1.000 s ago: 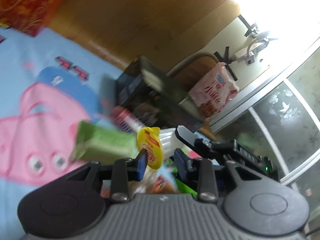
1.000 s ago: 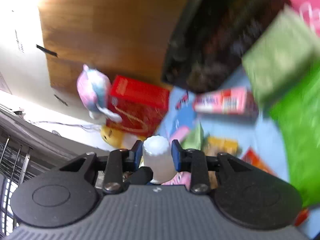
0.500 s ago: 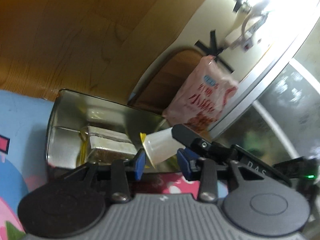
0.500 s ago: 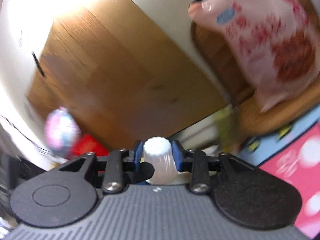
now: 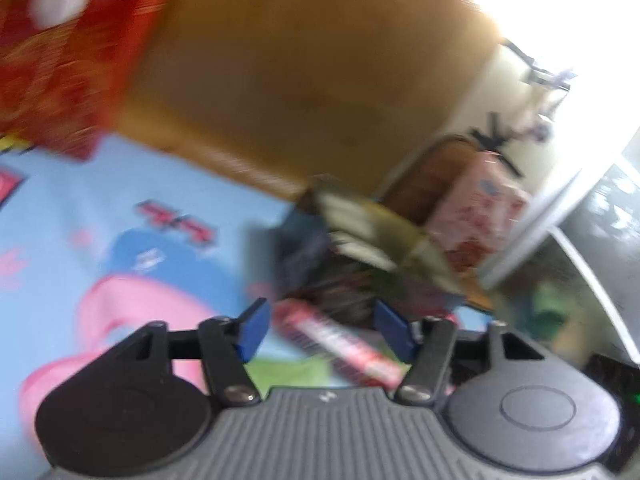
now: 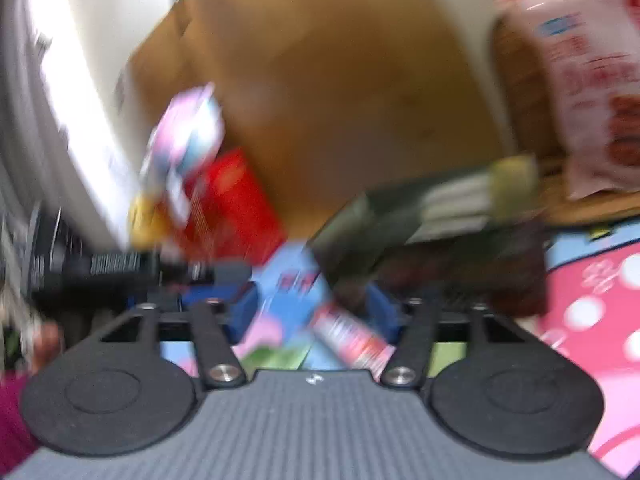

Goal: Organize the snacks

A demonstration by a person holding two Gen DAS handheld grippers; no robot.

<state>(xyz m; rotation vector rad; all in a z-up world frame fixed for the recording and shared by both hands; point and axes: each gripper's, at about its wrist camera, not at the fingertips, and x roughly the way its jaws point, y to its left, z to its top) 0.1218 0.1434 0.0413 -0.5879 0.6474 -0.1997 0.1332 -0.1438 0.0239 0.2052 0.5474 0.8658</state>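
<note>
Left gripper (image 5: 316,330) is opening with nothing between its pads, hanging over the mat (image 5: 80,208); a pink pack (image 5: 336,344) lies below, near the tin (image 5: 360,232) at the mat's far edge. Right gripper (image 6: 312,312) is opening too, empty, facing the same tin (image 6: 420,232), probably where the snacks go.

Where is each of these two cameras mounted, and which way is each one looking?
Left wrist: on the left gripper, looking past its opening, empty jaws at the blue cartoon mat and dark tin.
Right wrist: on the right gripper, jaws opening, empty; a sleeve shows at lower left.
Shared: the tin, the pink-red snack pack and the pink bag.
</note>
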